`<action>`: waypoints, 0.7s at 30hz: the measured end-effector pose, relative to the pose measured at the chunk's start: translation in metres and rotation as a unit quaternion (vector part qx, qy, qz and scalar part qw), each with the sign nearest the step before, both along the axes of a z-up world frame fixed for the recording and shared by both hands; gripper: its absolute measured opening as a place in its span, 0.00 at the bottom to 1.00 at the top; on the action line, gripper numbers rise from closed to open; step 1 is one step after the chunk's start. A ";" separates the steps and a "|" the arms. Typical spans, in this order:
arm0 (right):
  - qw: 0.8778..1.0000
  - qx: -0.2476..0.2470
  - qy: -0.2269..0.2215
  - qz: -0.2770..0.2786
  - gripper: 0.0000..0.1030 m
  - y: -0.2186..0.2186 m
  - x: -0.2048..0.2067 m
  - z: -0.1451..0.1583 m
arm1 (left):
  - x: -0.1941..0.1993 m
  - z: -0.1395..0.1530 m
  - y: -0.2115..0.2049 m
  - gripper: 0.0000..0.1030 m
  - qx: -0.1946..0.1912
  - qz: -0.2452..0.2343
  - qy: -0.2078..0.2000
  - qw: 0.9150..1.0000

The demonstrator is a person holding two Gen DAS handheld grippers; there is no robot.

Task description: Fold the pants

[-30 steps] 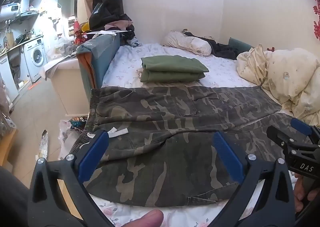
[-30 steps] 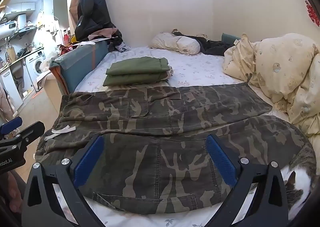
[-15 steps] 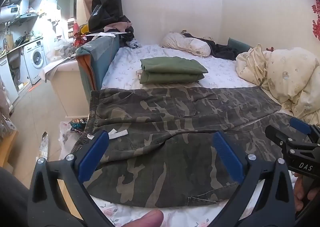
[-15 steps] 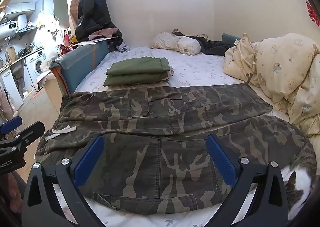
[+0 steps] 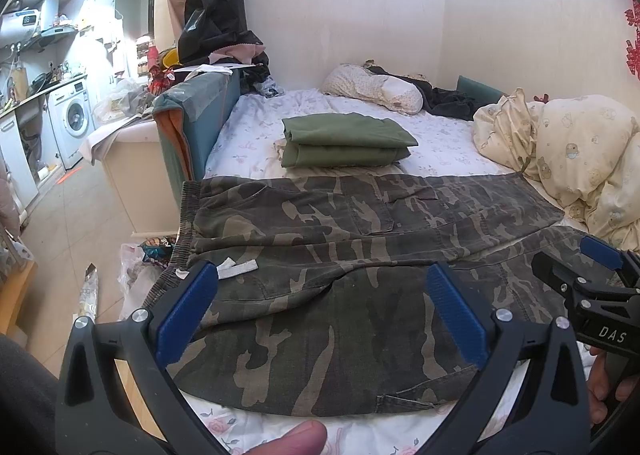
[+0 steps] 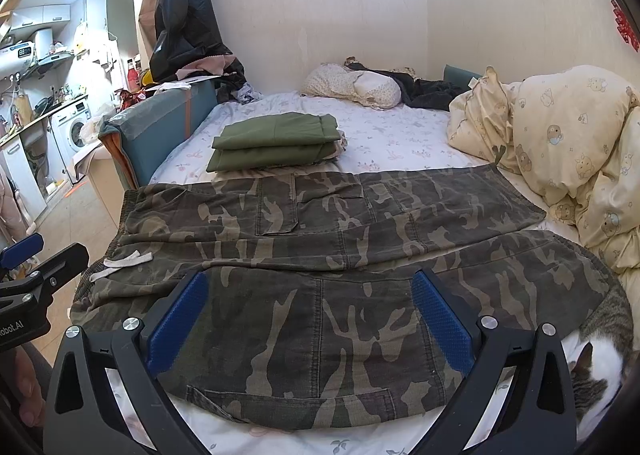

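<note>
Camouflage pants (image 5: 320, 251) lie spread flat across the near end of the bed, waistband at the left, legs running right; they also show in the right wrist view (image 6: 320, 255). My left gripper (image 5: 320, 311) is open and empty, held above the near leg by the waistband end. My right gripper (image 6: 308, 315) is open and empty above the near leg further right. The right gripper's fingers (image 5: 576, 275) show at the right edge of the left wrist view, and the left gripper's fingers (image 6: 44, 263) show at the left edge of the right wrist view.
A folded olive-green garment (image 5: 344, 139) lies on the floral sheet (image 5: 440, 143) behind the pants. A cream duvet (image 6: 560, 143) is bunched at the right. A cat (image 6: 600, 355) sits at the bed's near right corner. A teal bed rail (image 5: 192, 123) and kitchen units stand left.
</note>
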State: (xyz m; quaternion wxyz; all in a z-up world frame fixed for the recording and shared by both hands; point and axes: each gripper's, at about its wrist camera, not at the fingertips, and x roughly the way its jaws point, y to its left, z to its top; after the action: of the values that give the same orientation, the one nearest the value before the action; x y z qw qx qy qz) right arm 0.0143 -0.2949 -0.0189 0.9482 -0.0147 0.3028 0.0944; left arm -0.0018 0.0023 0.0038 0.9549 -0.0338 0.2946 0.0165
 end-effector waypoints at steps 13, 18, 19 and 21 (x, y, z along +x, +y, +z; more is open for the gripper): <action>1.000 0.002 -0.001 0.001 1.00 0.001 0.000 -0.001 | -0.002 0.001 0.002 1.00 0.003 0.002 -0.002 1.000; 1.000 0.001 0.002 -0.001 1.00 -0.002 0.000 -0.001 | -0.003 0.000 0.000 1.00 0.004 0.003 -0.002 1.000; 1.000 0.002 0.002 -0.001 1.00 -0.002 0.000 0.000 | -0.002 0.000 -0.001 1.00 0.005 0.003 -0.003 1.000; 1.000 0.001 0.001 -0.001 1.00 -0.001 0.000 -0.001 | -0.002 0.000 0.000 1.00 0.005 0.003 -0.003 1.000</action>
State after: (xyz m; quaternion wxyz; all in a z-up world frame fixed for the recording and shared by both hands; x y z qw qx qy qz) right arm 0.0144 -0.2961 -0.0196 0.9479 -0.0135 0.3041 0.0942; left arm -0.0040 0.0019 0.0041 0.9560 -0.0295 0.2912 0.0206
